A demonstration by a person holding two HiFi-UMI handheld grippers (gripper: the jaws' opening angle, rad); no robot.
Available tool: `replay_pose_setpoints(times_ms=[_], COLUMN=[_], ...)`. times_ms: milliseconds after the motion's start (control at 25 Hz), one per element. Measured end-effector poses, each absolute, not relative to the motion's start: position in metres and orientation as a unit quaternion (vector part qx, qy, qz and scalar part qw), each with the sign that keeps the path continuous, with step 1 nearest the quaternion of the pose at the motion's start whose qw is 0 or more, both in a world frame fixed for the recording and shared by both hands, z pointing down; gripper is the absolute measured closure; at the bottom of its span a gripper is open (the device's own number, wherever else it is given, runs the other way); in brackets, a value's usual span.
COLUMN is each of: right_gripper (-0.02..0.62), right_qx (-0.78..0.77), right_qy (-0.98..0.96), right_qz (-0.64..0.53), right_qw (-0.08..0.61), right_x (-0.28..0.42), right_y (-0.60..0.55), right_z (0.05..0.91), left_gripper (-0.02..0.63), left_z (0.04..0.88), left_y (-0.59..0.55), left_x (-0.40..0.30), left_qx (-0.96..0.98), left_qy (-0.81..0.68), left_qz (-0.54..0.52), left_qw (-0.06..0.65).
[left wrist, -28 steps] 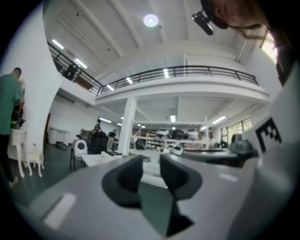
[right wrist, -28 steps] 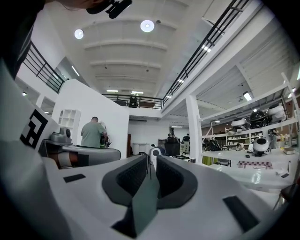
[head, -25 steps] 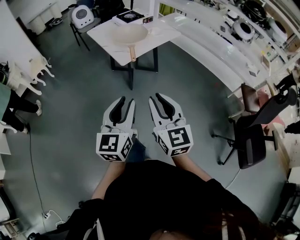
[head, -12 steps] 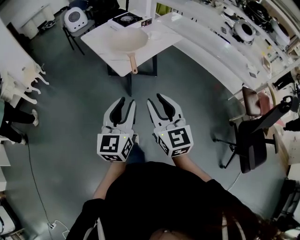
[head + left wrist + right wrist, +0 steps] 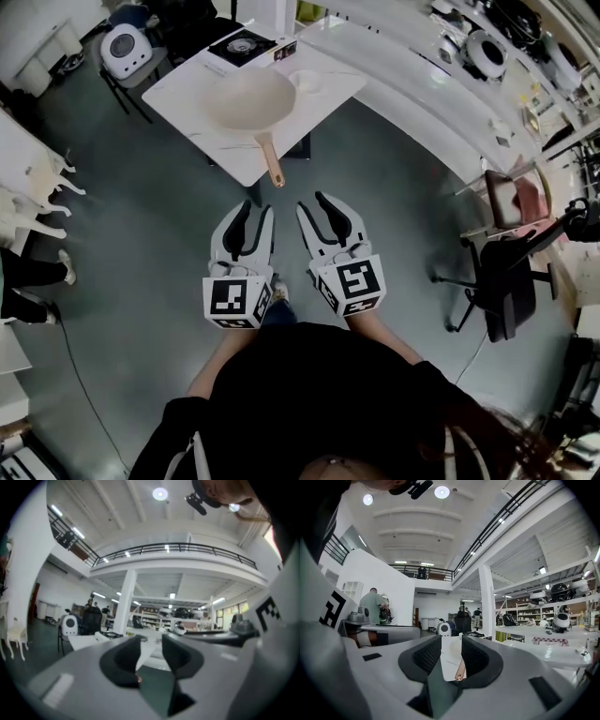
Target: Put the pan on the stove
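A black-clad torso is hiding the arms behind the marker cubes. The left gripper (image 5: 255,212) and right gripper (image 5: 315,202) are hanging side by side, ribbed dark pads spread, nothing between them. Farther off, the round cream pan (image 5: 251,99) is sitting on the white table (image 5: 183,98), its wooden handle (image 5: 272,163) pointing near. The black stove (image 5: 243,44) beyond is showing too small to detail.
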State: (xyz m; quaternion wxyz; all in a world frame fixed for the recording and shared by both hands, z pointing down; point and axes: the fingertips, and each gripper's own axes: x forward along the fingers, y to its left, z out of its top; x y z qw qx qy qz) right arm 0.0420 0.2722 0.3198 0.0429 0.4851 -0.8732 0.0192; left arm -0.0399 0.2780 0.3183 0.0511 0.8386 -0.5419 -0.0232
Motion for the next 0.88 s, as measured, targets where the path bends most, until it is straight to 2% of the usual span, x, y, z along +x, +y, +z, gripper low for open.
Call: replay_pose_setpoints(times_ms=[880], right_gripper=[0.495], right_qx=[0.489], right_qy=[-0.869], right_qz=[0.023], right_qw=[0.065], right_x=[0.017], right_y=[0.159], right_z=[0.353], left_gripper=[0.462], left_z=[0.358], left_y=[0.160], left_x=[-0.060], left_qx=[0.859], left_qy=[-0.502], left_qz=[-0.030], left_qw=[0.098])
